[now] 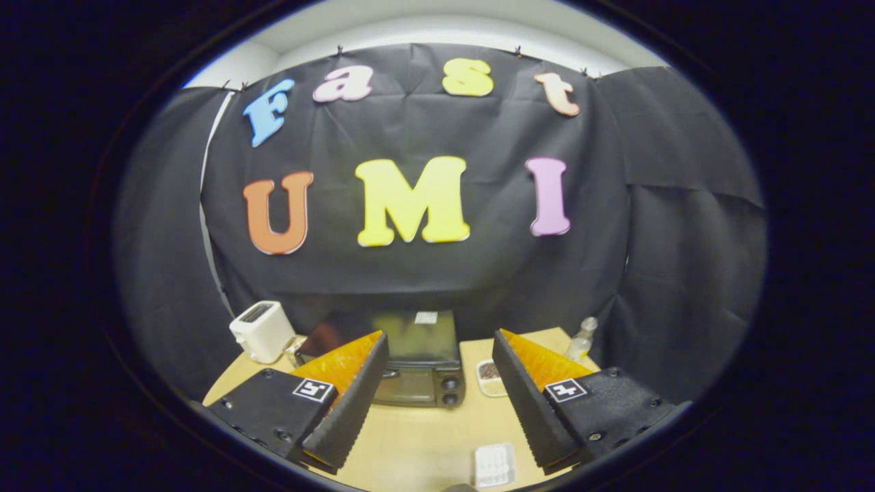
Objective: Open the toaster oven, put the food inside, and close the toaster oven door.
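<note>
The oven [417,359] has a dark glossy top that mirrors the room, with a smooth glass-like door. The table [424,437] is pale matt wood. The toaster [262,331] at its back left corner is smooth white plastic; the bottle [581,339] at the back right is clear plastic. The gripper [437,403] stands wide apart, its pads [352,403] ribbed and matt

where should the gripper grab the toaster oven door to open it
Probably at the door's top edge, coming straight in from the front. The toaster oven sits shut on the table beyond the open gripper, front facing it, knobs down the right side. No handle is clear in this view, so confirm closer in.
</note>
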Tool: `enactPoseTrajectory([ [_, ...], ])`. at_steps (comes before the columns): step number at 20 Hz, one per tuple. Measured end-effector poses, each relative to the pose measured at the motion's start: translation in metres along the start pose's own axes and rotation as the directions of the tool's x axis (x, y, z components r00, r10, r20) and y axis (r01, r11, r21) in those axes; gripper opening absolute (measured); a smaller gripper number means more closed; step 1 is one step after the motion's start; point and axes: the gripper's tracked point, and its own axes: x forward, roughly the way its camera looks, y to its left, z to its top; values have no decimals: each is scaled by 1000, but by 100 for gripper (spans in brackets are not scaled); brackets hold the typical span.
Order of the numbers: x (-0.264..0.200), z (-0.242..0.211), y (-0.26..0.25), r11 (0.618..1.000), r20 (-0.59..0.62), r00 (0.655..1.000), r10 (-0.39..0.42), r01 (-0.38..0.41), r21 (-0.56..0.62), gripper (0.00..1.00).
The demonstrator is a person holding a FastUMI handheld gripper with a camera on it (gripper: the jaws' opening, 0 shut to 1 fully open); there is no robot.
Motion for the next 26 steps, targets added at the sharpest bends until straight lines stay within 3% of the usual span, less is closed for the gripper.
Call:
enactPoseTrajectory([
  [8, -82, 64, -83, 1000, 168, 986, -3, 6, -15, 98],
  [18, -129, 44, -124, 998, 185, 981, 56, -54, -11, 97],
  [26, -135, 43, -127, 994, 194, 976, 103, -96, -44, 97],
])
